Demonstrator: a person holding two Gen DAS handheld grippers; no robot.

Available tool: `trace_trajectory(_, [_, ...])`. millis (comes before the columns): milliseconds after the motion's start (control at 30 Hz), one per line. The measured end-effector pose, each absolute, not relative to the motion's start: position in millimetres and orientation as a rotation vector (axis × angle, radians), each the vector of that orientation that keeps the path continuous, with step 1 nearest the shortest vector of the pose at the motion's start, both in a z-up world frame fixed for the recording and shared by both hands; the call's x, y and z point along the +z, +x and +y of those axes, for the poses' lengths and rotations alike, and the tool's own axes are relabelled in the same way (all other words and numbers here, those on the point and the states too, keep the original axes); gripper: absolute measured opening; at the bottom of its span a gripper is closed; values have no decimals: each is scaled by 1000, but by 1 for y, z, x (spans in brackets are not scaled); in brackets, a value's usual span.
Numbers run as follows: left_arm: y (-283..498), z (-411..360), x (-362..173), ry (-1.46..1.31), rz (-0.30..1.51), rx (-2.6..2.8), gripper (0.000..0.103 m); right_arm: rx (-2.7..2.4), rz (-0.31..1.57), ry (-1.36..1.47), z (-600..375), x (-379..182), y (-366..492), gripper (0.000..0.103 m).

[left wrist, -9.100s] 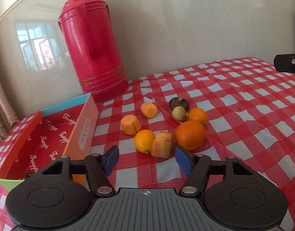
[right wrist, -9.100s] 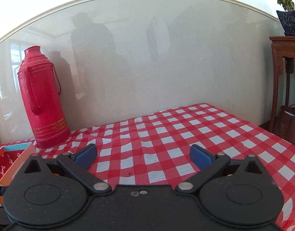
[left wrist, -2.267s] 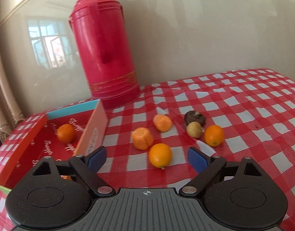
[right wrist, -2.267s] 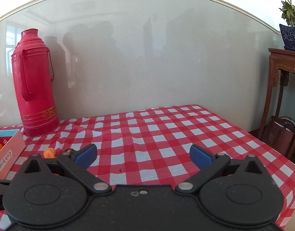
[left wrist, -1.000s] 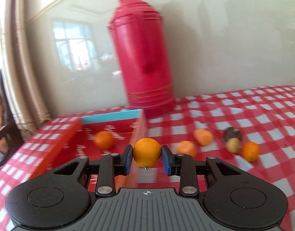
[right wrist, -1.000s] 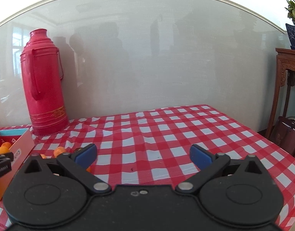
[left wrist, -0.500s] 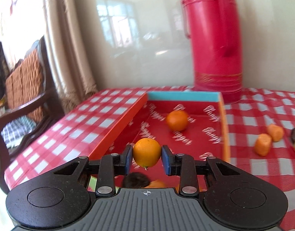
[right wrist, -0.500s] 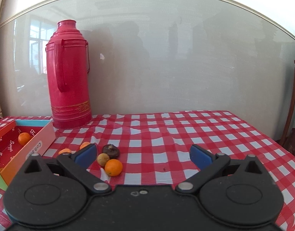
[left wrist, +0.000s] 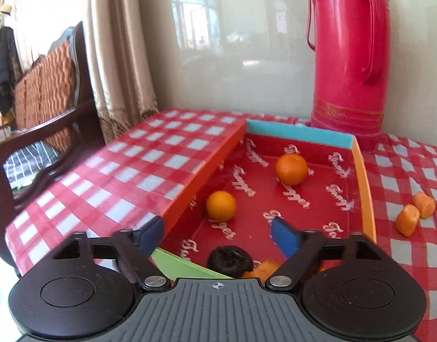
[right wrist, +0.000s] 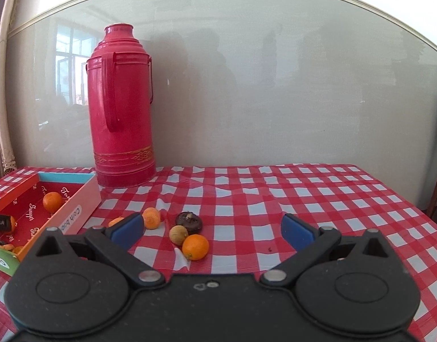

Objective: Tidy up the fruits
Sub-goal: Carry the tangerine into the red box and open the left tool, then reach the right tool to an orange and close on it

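Note:
My left gripper [left wrist: 218,235] is open and empty over the near end of the red box [left wrist: 363,176]. Two oranges lie in the box, one near [left wrist: 220,205] and one farther [left wrist: 291,169], with a dark fruit [left wrist: 229,260] and orange pieces at the near wall. My right gripper [right wrist: 211,232] is open and empty above the checked cloth. In front of it lie an orange [right wrist: 195,247], a tan fruit [right wrist: 178,234], a dark fruit [right wrist: 189,222] and two orange pieces [right wrist: 151,218]. The box [right wrist: 75,211] shows at its left.
A tall red thermos [left wrist: 349,57] stands behind the box against the wall; it also shows in the right wrist view [right wrist: 121,108]. A wooden chair [left wrist: 44,105] and a curtain [left wrist: 115,51] stand past the table's left edge.
My left gripper has opened and let go of the orange, which now lies in the box. The right gripper has turned left, bringing the loose fruits closer to centre.

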State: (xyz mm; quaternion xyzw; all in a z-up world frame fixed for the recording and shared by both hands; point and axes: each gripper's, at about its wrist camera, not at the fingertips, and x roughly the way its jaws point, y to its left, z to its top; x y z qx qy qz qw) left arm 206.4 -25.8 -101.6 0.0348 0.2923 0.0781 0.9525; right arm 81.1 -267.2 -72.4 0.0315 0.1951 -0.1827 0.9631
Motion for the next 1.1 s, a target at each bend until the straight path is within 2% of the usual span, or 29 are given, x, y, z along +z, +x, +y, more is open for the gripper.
trace_trajectory(367, [180, 16, -82, 11, 533, 254, 86, -331, 438, 74, -268, -80, 96, 97])
trace_trajectory(567, [162, 37, -83, 27, 507, 321, 90, -275, 531, 133, -278, -93, 123, 96])
trace_trajectory(667, [156, 46, -82, 32, 493, 341, 91, -280, 580, 155, -282, -102, 137, 82])
trace_trajectory(733, [154, 53, -82, 29, 489, 358, 92, -291, 605, 175, -287, -107, 144, 63])
trace_trajectory(867, [157, 67, -87, 25, 497, 388, 94, -327, 653, 225, -297, -119, 157, 60])
trace_trajectory(933, [159, 73, -89, 16, 508, 396, 94, -338, 674, 228, -299, -125, 162, 48])
trace_trajectory(1000, [160, 77, -90, 10, 511, 404, 94, -339, 684, 235, -300, -129, 164, 43])
trace_trajectory(1100, [160, 81, -91, 1, 511, 406, 94, -346, 683, 224, -300, -130, 167, 44])
